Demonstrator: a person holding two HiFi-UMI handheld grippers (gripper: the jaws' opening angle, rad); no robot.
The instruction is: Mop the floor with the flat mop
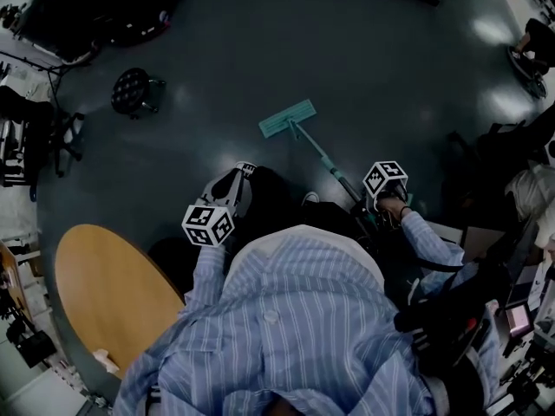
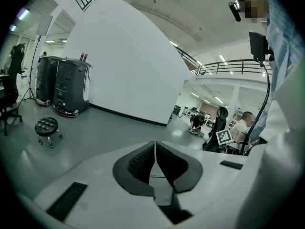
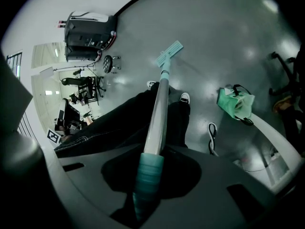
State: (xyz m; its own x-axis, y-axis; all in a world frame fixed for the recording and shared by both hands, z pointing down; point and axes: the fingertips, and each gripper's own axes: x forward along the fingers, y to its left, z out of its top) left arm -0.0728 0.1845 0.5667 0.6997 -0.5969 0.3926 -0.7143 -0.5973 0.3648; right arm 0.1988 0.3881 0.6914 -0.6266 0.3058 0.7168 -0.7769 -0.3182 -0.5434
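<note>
Near left, a striped sleeve covers part of an oval wooden table. The left gripper is empty, its ribbed dark pads pressed together. The flat mop lays its rectangular teal head on the glossy floor. Its metal pole runs back into the right gripper, which is clamped round the teal grip.

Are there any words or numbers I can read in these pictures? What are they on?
No words or numbers can be read anywhere.
Left cube, right cube: black-and-white square patterns only, no letters.
Machines by the wall: any labels are too small to read.
Mop: no print shows.
</note>
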